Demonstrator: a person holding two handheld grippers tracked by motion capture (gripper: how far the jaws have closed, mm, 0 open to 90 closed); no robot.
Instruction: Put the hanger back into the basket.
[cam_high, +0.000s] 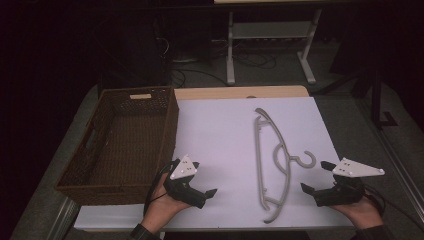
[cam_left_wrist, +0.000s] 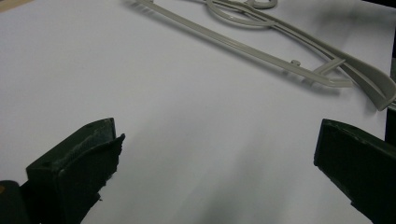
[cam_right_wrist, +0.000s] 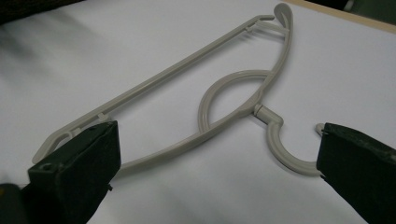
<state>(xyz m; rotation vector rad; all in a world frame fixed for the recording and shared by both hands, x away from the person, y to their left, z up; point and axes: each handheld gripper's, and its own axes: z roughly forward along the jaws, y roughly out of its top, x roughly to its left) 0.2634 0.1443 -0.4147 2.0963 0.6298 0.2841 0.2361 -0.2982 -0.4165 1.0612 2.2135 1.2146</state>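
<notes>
A grey plastic hanger (cam_high: 272, 165) lies flat mid-sheet, between both wide-open, empty grippers: left gripper (cam_high: 205, 194) at seven o'clock, right gripper (cam_high: 311, 190) at five. Thin, flat plastic could slip a pinch.

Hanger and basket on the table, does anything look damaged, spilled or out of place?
Nothing stands out. The grey hanger lies flat and whole on the white sheet, the wicker basket sits upright and empty at the left, and both grippers, left and right, are open.
</notes>
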